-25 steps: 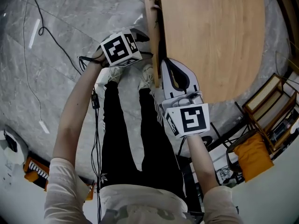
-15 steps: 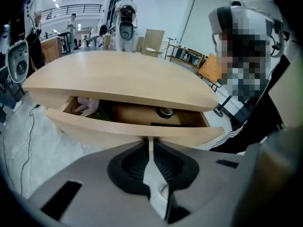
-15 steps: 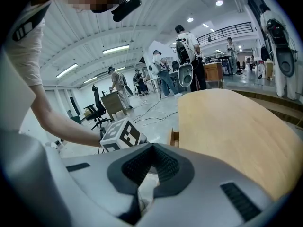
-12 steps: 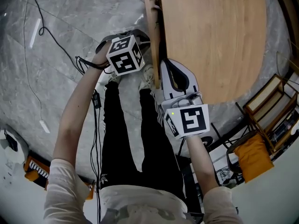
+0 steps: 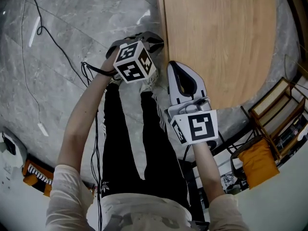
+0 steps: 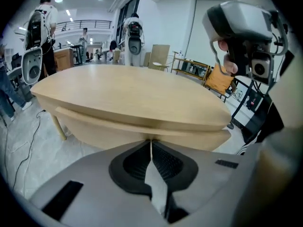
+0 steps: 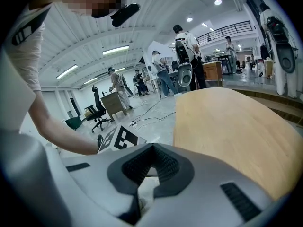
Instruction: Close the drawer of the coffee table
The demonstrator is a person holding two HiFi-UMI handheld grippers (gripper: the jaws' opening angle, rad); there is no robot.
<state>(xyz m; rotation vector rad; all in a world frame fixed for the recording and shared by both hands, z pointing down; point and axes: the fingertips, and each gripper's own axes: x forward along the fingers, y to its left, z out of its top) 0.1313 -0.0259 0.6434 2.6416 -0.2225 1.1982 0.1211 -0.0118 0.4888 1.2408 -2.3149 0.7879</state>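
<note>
Grey marbled floor (image 5: pixel 72 42) beneath everything. On it, a big round pale-wood counter (image 5: pixel 216 42), filling the upper right of the head view. Under its top, the drawer (image 6: pixel 104 126) — pushed in, front tucked close below the rim and following its curve, inside hidden. A second ago stuck out past the counter's left edge in the head view; no longer jutting there now. Legs in black trousers (image 5: pixel 130 138) standing just beside that edge. Off to the right, a wooden frame with an orange cushion (image 5: pixel 260 160).

Left tool (image 6: pixel 151 142) angled down at the drawer front, tips right at it; cannot tell whether touching. Just been closing — pads now together with barely a hairline between, nothing gripped. Nearer the counter than a second ago, with its marker cube (image 5: pixel 134 61) rolled round to show other faces. Right tool (image 7: pixel 150 148) over the counter's near rim, tips met, holding nothing, in much the same spot as before.
</note>
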